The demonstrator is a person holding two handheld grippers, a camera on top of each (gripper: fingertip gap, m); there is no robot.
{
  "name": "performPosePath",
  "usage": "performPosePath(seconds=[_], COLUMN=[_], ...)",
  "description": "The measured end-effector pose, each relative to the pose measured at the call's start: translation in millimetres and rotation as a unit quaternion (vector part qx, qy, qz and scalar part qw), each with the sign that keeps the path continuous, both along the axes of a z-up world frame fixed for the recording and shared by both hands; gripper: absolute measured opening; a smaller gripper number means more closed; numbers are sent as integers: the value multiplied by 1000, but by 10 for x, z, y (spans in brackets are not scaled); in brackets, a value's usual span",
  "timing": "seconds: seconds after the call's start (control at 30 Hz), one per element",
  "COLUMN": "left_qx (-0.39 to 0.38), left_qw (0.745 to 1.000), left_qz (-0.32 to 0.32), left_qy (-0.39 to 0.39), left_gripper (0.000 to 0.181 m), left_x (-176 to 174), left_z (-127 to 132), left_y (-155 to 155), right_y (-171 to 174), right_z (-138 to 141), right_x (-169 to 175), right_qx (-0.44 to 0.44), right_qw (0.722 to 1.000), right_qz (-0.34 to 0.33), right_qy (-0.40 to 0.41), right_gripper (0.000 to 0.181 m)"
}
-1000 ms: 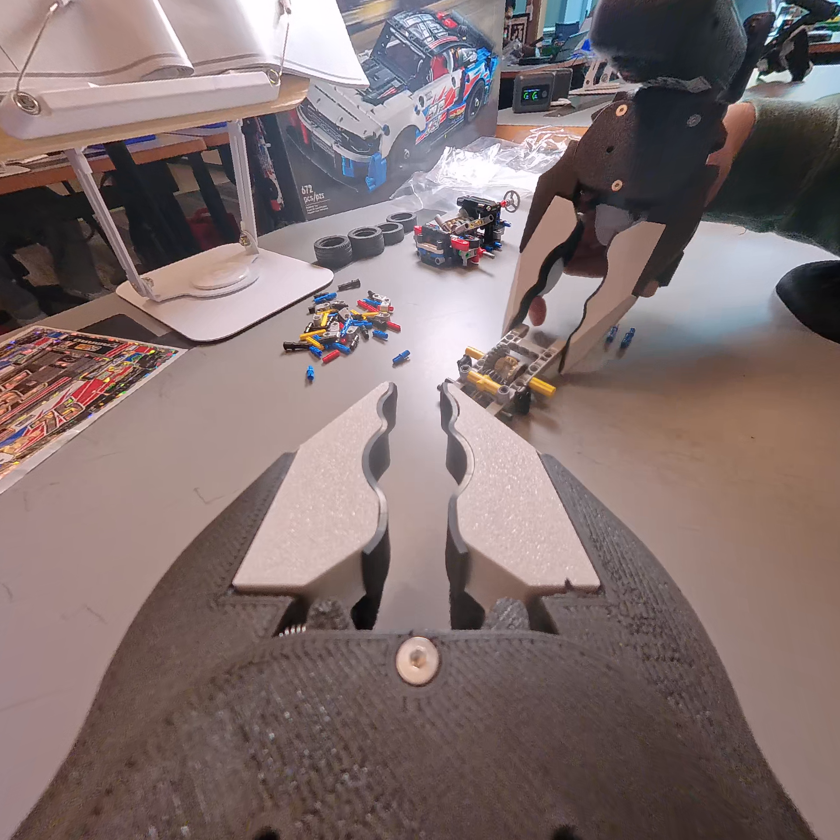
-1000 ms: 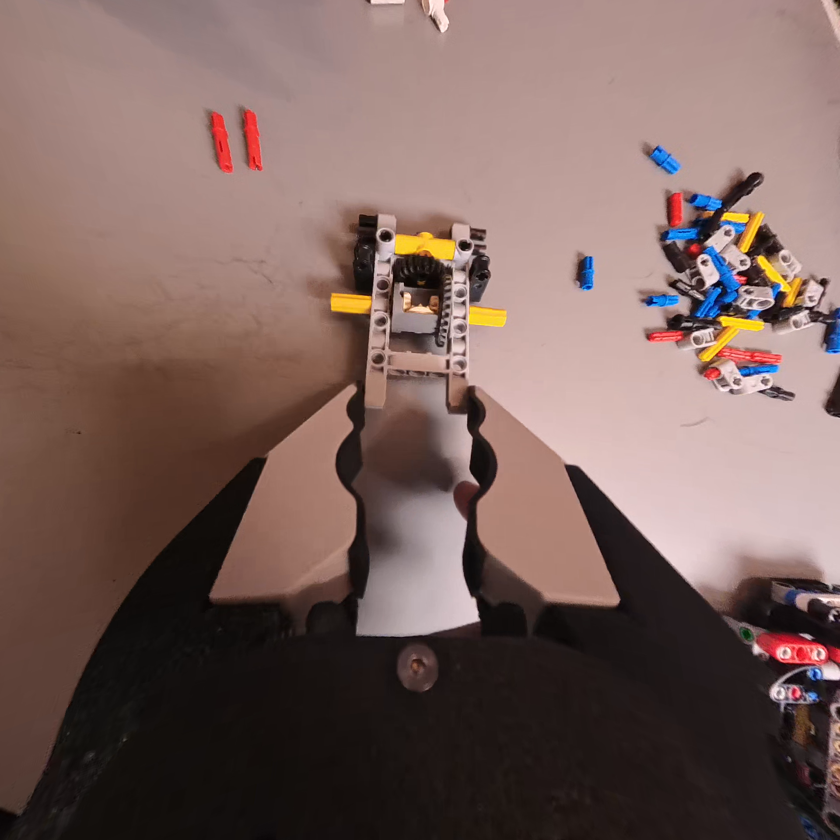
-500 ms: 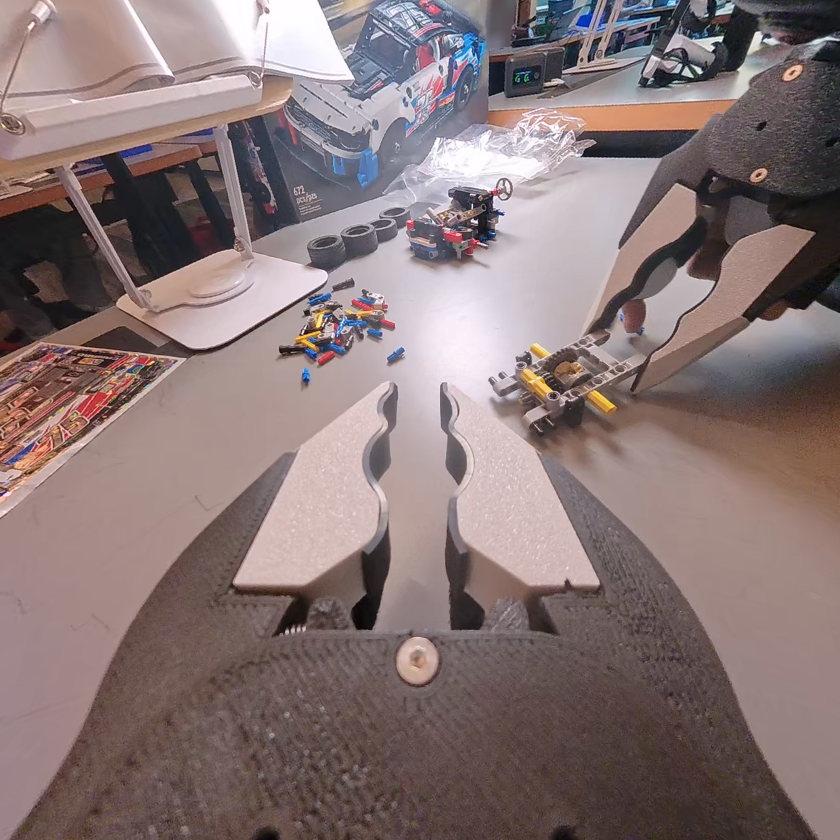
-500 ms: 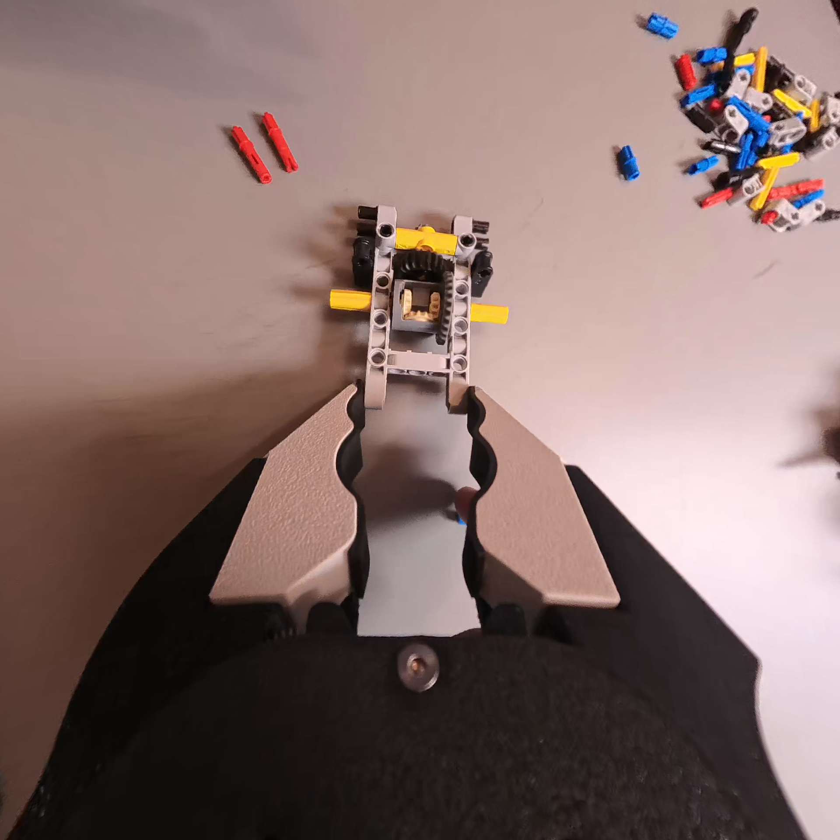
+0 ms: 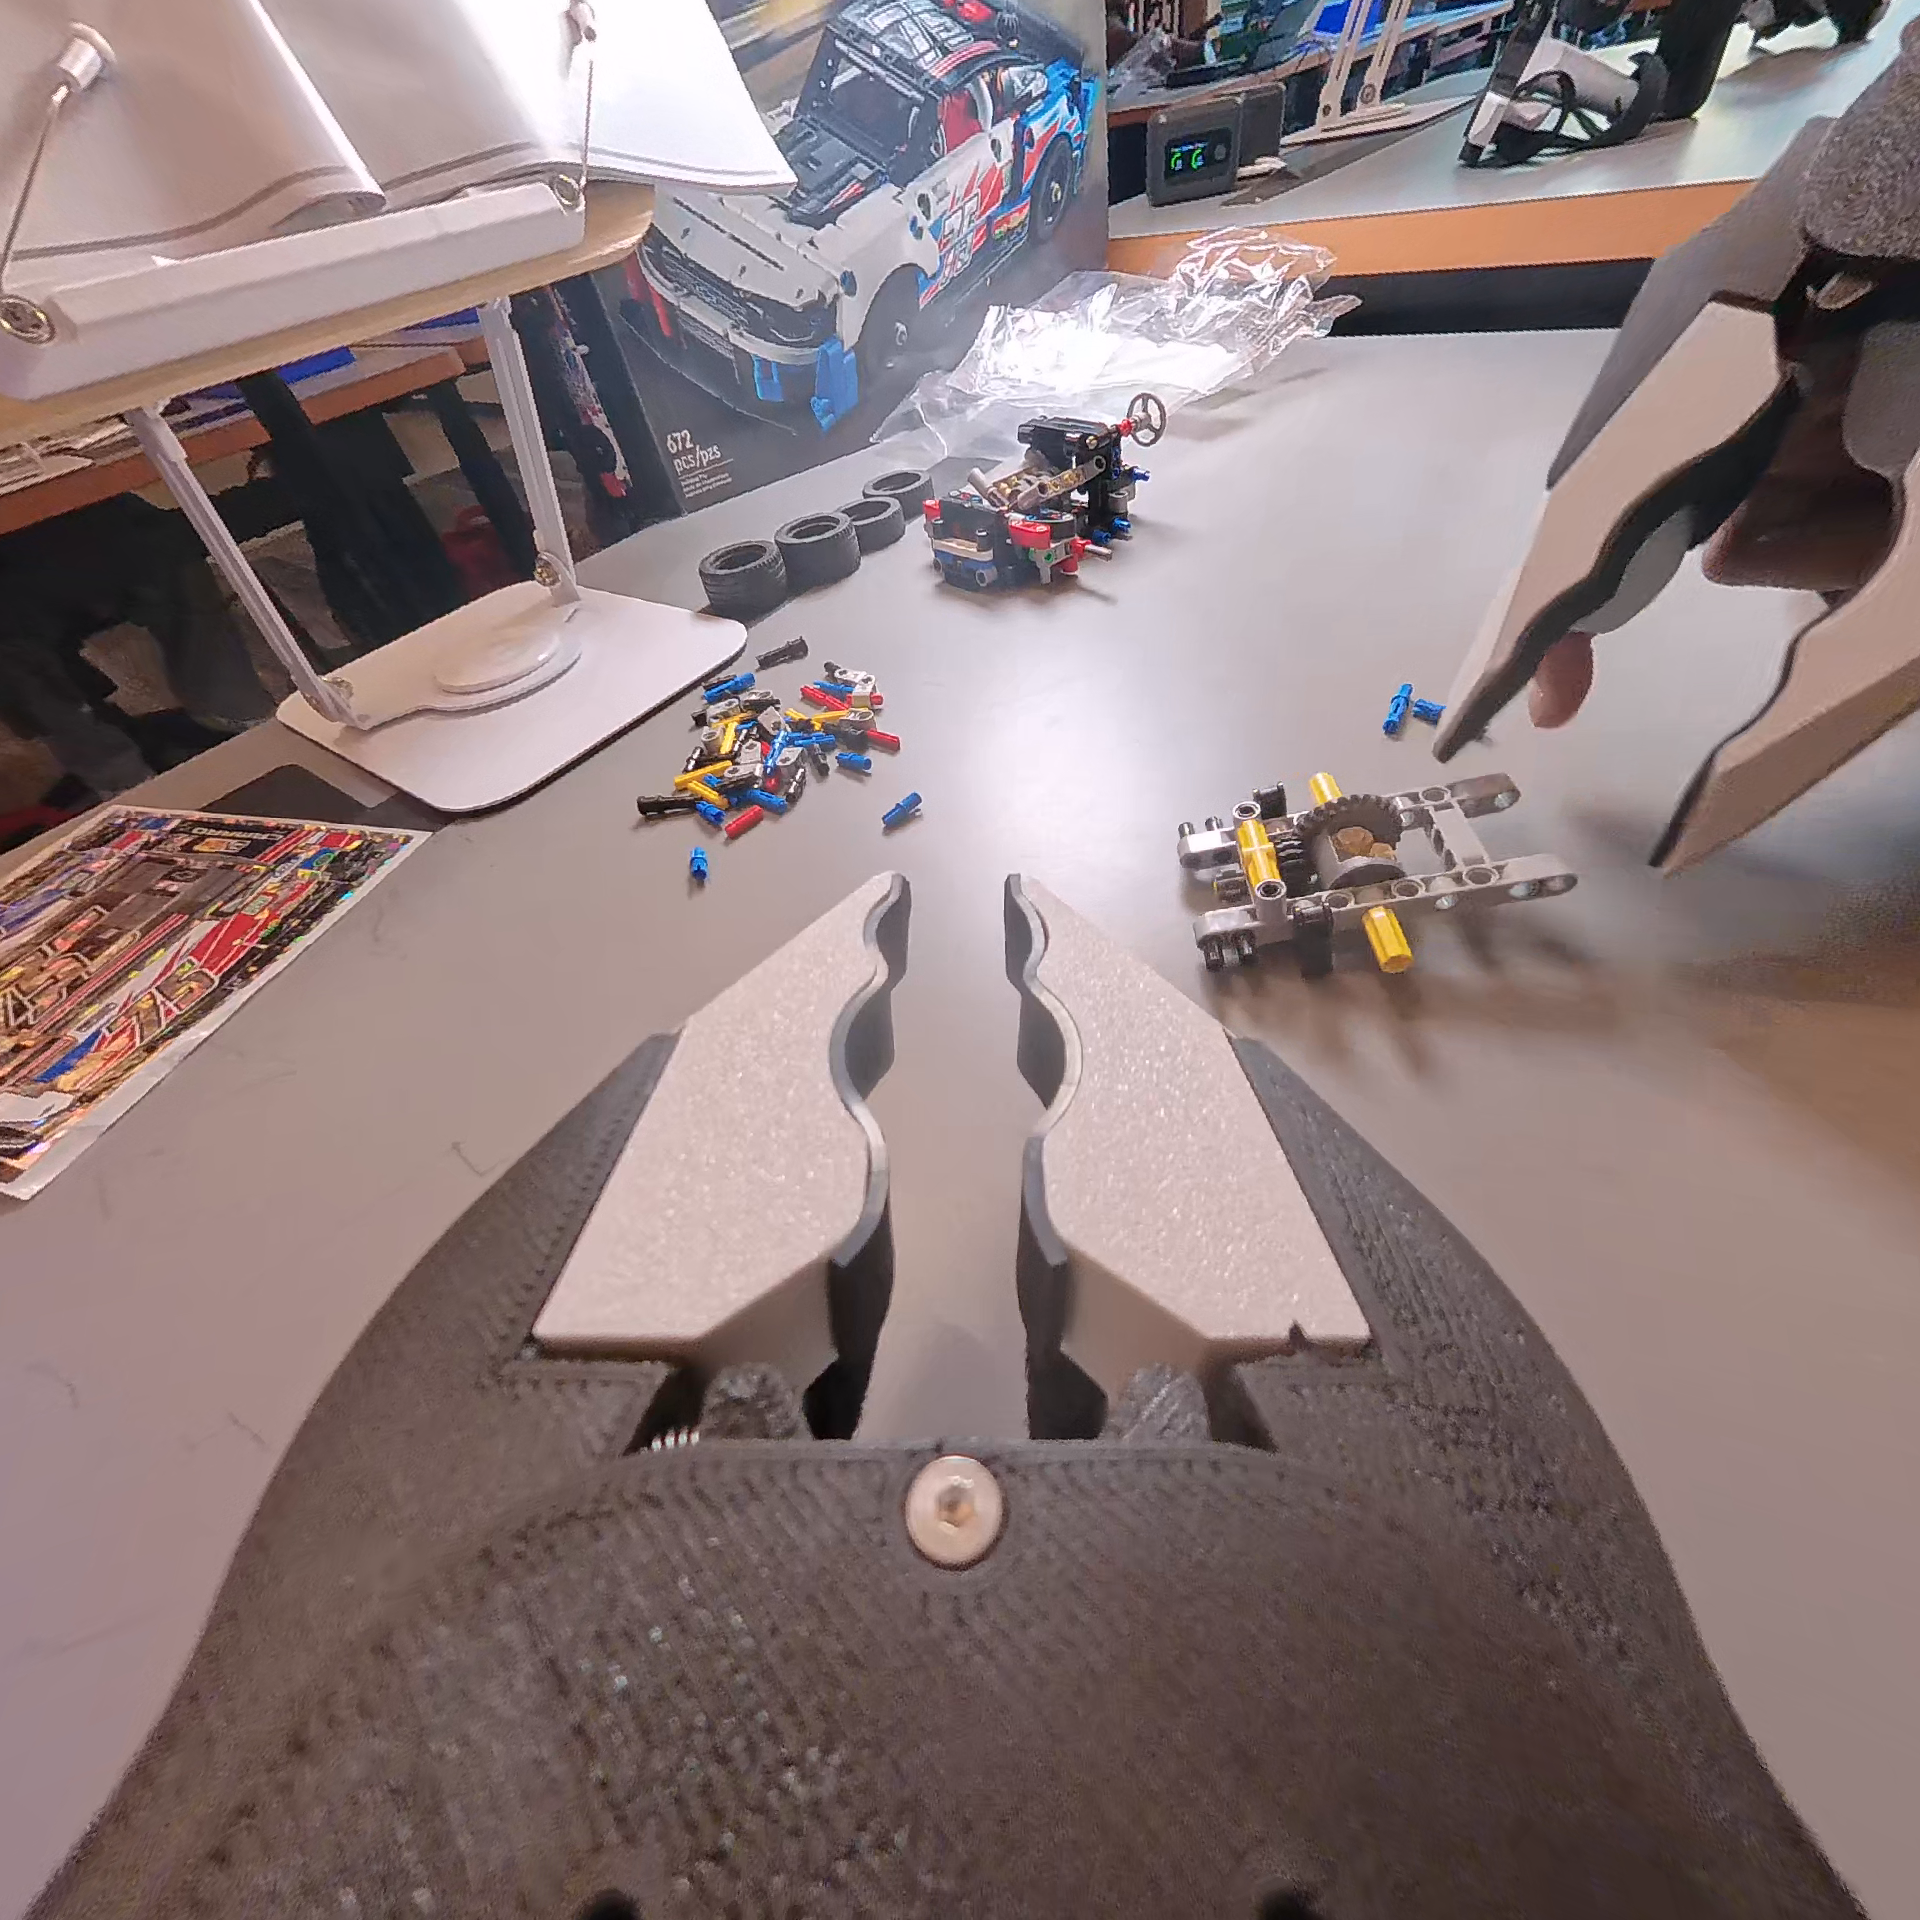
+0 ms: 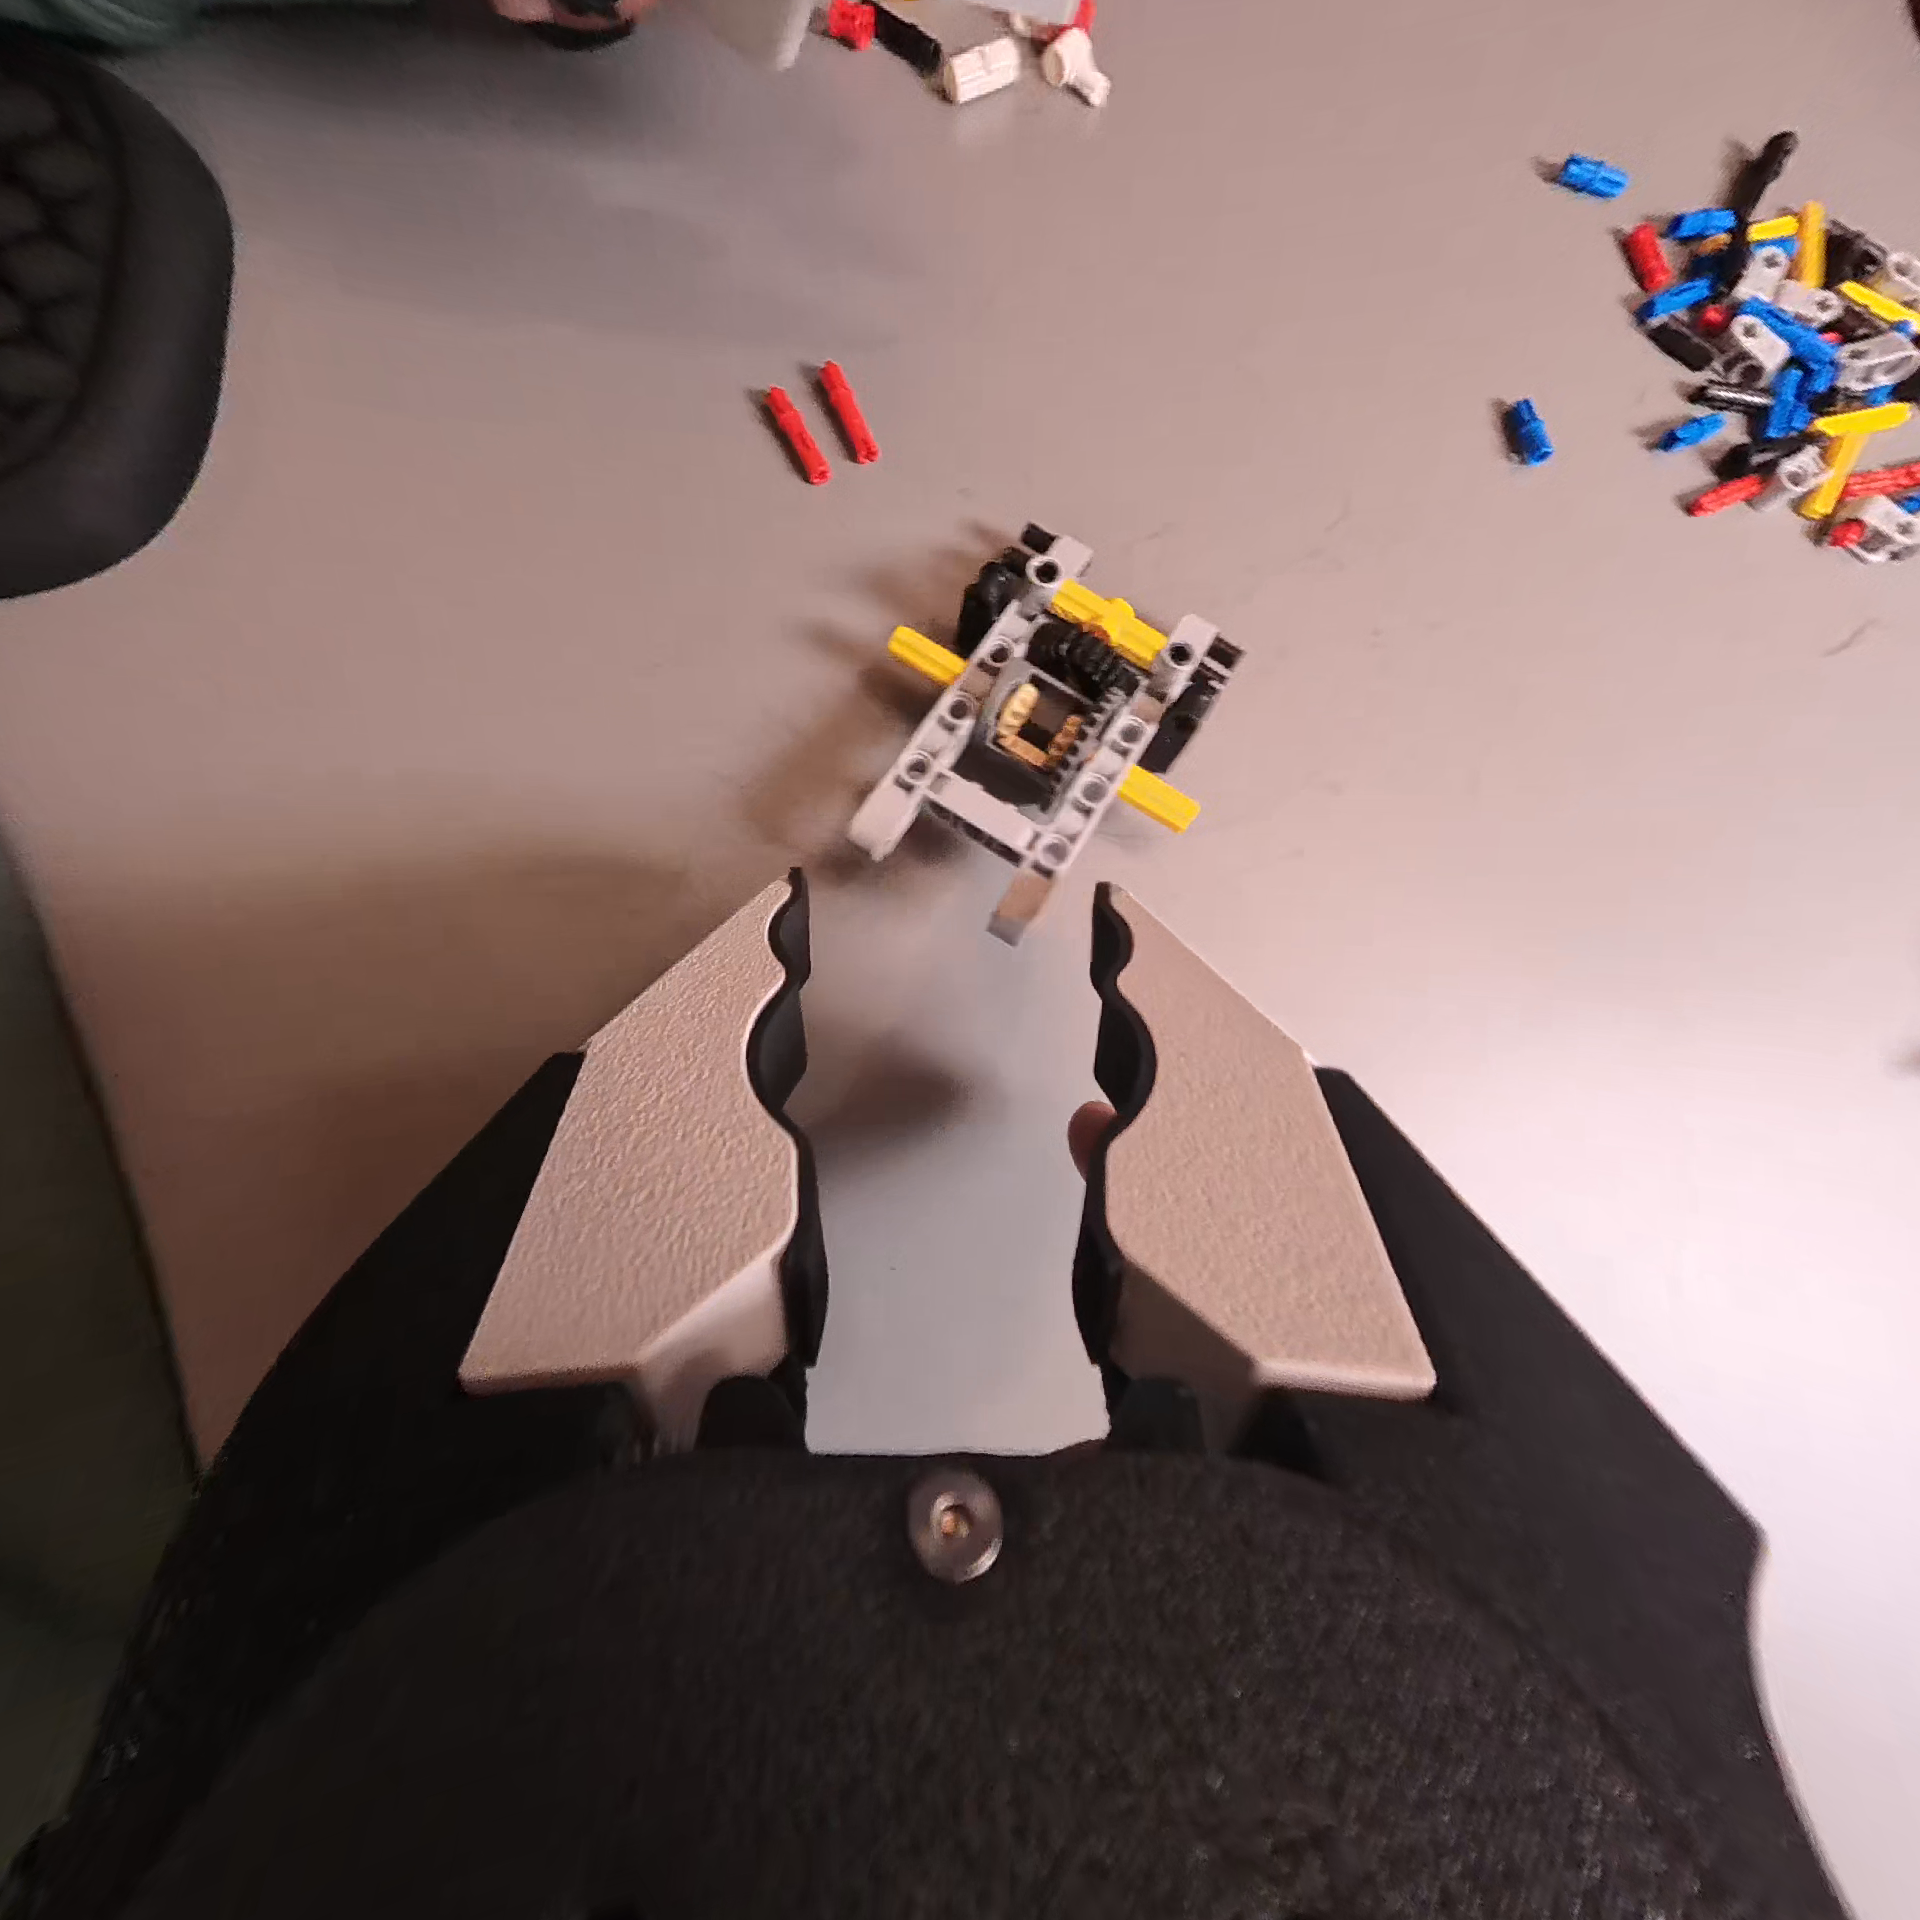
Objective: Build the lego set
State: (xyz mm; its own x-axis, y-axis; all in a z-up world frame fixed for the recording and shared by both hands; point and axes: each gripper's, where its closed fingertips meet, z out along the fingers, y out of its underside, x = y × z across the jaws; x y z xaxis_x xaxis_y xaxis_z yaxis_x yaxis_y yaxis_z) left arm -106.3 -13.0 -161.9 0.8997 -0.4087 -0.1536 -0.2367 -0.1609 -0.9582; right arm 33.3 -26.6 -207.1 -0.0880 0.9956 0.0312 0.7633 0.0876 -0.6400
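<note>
The small grey beam frame with yellow axles and a black gear [image 6: 1039, 717] lies free on the grey table [image 6: 416, 727], just ahead of the right gripper [image 6: 945, 899], whose jaws stand wide and empty. The left gripper [image 5: 954, 894] is held narrowly parted, empty. The frame's two rear beams should be squarely straddled before closing

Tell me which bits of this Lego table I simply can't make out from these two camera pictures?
- Loose pieces pile: right wrist view, cut off by the right edge and blurred.
- White and red parts: right wrist view, cut by the top edge.
- Right gripper: left wrist view, body beyond the right edge.
- Grey frame assembly: underside hidden against the table.
- Instruction booklet: pages too oblique.
</note>
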Motion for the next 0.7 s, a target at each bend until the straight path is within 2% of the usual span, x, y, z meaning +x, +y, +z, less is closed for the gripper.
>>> performPosePath(seconds=[0.1, 0.23, 0.3, 0.37, 0.57, 0.7], left_qx=[0, -1, -1, -1, -4, -3], left_qw=[1000, 1000, 1000, 1000, 1000, 999], left_qz=[-3, -7, -8, -9, -19, -27], left_qy=[3, 8, 9, 9, 17, 31], left_gripper=[16, 16, 16, 16, 16, 15], left_x=[12, 27, 32, 36, 70, 106], left_z=[-4, -12, -14, -14, -33, -50], left_y=[-5, -8, -9, -12, -19, -32], right_y=[113, 105, 91, 52, -143, -85], right_z=[-7, -79, -116, -126, -153, -18], right_x=[9, -29, -37, -25, 47, 19], right_qx=[5, 10, 24, 30, 33, 13], right_qw=[1000, 1000, 1000, 999, 998, 999], right_qz=[-7, -4, -1, 1, 37, 37], right_qy=[2, -8, -14, -19, -30, 5], right_gripper=[53, 42, 25, 16, 17, 19])
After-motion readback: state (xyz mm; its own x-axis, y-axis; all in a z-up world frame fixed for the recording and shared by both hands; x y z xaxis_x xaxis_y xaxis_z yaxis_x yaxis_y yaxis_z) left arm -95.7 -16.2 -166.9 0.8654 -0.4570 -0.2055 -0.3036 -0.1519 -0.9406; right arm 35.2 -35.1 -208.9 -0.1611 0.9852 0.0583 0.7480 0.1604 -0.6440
